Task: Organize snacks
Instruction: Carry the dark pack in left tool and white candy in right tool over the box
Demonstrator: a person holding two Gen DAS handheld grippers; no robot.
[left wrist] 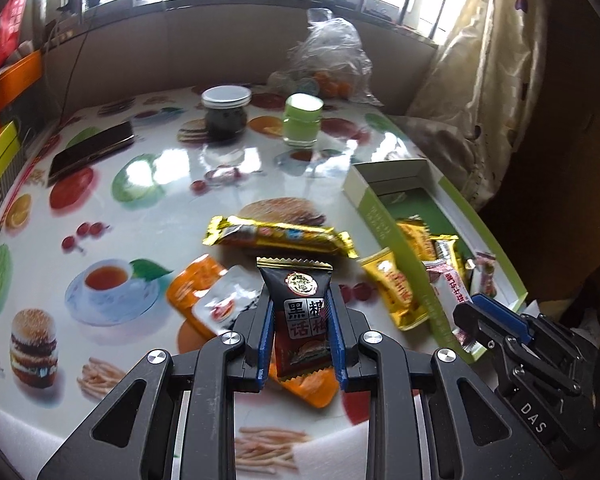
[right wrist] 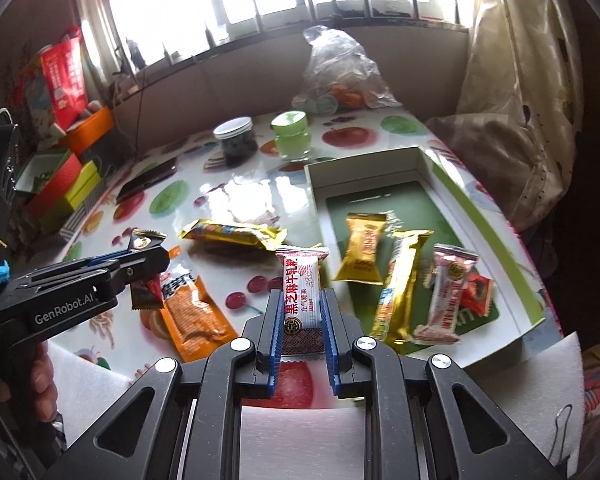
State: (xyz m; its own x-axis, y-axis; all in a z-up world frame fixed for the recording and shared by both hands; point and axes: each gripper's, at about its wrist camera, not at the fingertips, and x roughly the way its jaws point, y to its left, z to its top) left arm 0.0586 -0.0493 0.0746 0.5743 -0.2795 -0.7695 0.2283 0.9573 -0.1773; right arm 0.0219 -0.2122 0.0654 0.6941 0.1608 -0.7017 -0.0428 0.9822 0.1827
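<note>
Fingers (left wrist: 265, 320) of the left gripper (left wrist: 300, 316) pinch a dark plum-candy packet (left wrist: 296, 300), held upright above the fruit-print table (left wrist: 148, 176). Left wrist view: beneath it lie an orange sachet (left wrist: 192, 292) and a silver-white sachet (left wrist: 228, 300), overlapping. Long gold bar (left wrist: 276, 236) lies flat just beyond. Green-and-white box (left wrist: 380, 216) sits to the right, with gold and pink-white wrappers inside. Right gripper (left wrist: 472, 320) shows at the box's near corner, clamped on a white packet edge. Dark jar (left wrist: 225, 114) and green jar (left wrist: 303, 120) stand well back, near a phone (left wrist: 92, 152).

Right wrist view: right gripper (right wrist: 300, 312) closes narrow on a white sesame-nougat packet (right wrist: 302, 280), upright, raised near the box's (right wrist: 476, 200) left wall. Inside the box: gold pouch (right wrist: 362, 248), gold stick (right wrist: 400, 284), pink-white bar (right wrist: 446, 292), small red packet (right wrist: 476, 292). Left gripper (right wrist: 148, 268) enters at left, gripping the dark packet (right wrist: 146, 292) above the orange sachet (right wrist: 192, 312). Gold bar (right wrist: 232, 234) rests on the table (right wrist: 236, 280) between both.
</note>
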